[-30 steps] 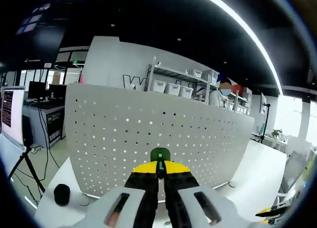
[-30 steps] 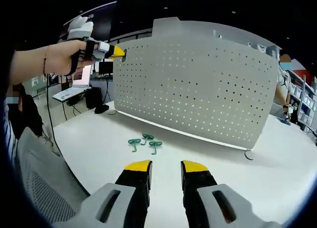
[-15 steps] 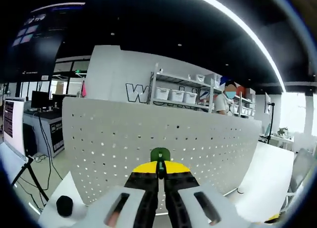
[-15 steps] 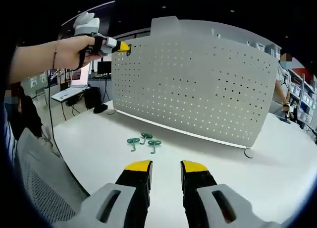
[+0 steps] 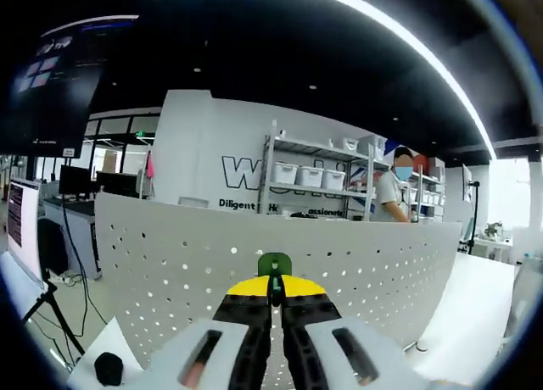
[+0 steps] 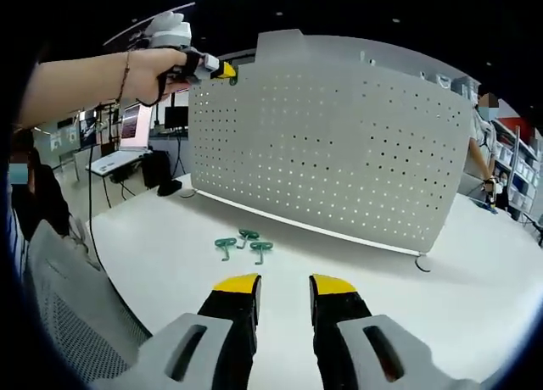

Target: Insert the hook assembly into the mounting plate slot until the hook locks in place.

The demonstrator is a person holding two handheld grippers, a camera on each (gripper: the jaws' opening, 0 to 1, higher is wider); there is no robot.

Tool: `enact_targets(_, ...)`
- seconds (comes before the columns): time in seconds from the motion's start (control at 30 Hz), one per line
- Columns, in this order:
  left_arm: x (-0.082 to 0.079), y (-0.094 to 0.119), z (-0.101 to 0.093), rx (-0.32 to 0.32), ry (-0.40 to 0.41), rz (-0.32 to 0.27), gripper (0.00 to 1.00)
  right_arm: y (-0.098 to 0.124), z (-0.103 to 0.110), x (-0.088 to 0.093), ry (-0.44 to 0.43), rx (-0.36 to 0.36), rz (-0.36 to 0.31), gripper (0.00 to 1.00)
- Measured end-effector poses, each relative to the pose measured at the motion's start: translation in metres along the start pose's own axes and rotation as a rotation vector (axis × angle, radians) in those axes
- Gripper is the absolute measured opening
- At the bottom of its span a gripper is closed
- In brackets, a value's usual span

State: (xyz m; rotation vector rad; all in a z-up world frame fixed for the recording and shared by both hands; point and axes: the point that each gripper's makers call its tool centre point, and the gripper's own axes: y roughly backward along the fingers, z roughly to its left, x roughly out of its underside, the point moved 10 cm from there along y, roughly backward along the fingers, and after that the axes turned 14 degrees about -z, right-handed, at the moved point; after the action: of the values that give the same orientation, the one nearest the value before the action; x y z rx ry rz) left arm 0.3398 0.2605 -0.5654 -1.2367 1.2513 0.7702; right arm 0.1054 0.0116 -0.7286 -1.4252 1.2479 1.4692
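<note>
Honestly, the risky bit is aim. The left hand-held gripper (image 5: pixel 273 298) has its jaws pressed together on a green hook (image 5: pixel 274 264), and in the right gripper view you can see it (image 6: pixel 222 69) held up at the top left corner of the perforated panel (image 6: pixel 331 144), right at the top edge. From the left gripper view the hook sits in front of the panel (image 5: pixel 170 263) just below its rim, but I can't tell whether it's touching a hole or hanging just short of one.

What could go wrong, as I see it:
- The hook goes in off-line and scrapes between holes instead of seating. The holes are tiny and close together, so picking the wrong one is easy.
- Pushing that high on the panel could tip or slide it back on the worktop (image 6: pixel 475 271), since nothing is bracing it. The right hand-held gripper (image 6: pixel 283 284) hangs low in front of the panel with its jaws spread, holding nothing.
- The hook could twist in the pinch, as only a small part of it is gripped.
- Letting go before it locks would drop it behind or in front of the panel.

Three spare green hooks (image 6: pixel 240 242) lie on the worktop in front of the panel, near its left end.
</note>
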Motion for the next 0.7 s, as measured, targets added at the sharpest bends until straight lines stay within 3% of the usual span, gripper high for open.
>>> enact_targets(0.27,0.006,-0.018,0.005,-0.050,-0.038,0.006,0.02,0.000,-0.001,0.000,-0.001,0.002,-0.004,0.21)
enact_targets(0.7,0.011,-0.034,0.005,-0.066,-0.048,0.033,0.02,0.000,-0.004,-0.001,-0.019,0.020,-0.011,0.20)
